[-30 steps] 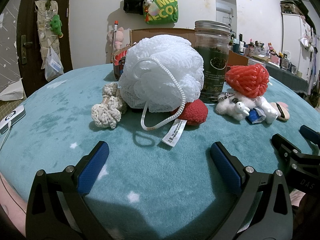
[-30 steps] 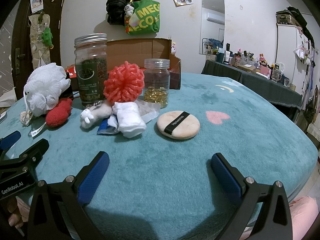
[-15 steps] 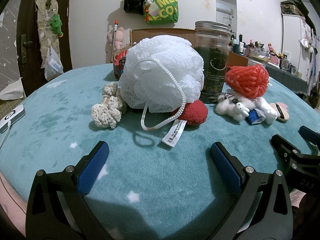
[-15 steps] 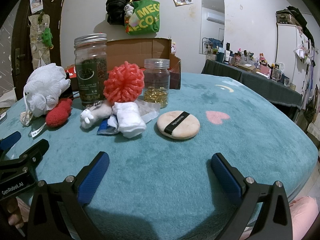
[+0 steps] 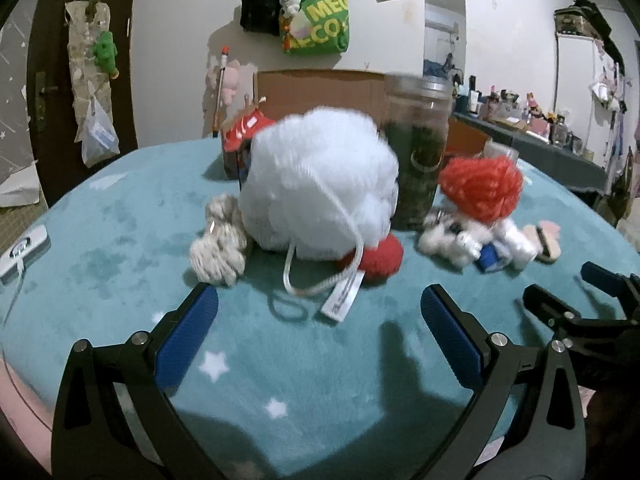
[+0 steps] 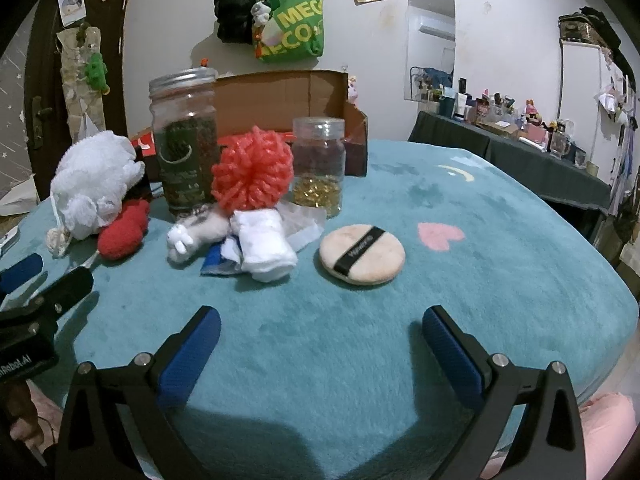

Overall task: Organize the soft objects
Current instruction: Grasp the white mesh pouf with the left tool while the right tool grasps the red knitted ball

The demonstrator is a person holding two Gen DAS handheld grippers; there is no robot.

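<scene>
Left view: my left gripper [image 5: 318, 320] gapes wide, empty, aimed at the white pouf [image 5: 320, 184]. Looks featherlight and squashy; its cord [image 5: 320, 276] loops toward me, a likely hold. Red ball [image 5: 380, 260] tucked under it, jar [image 5: 418, 152] just behind.

Right view: right gripper [image 6: 320, 340] also wide, empty. Puff [image 6: 362, 254] lies flat right of the jar [image 6: 186, 140]; flat and soft, so I'd pinch its rim. Plush teal cover [image 6: 500, 280], cluttered room.

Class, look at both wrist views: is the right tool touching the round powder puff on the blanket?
Apart. The right wrist view shows the right tool open, with a bare strip of teal blanket between its tips and the powder puff.
</scene>
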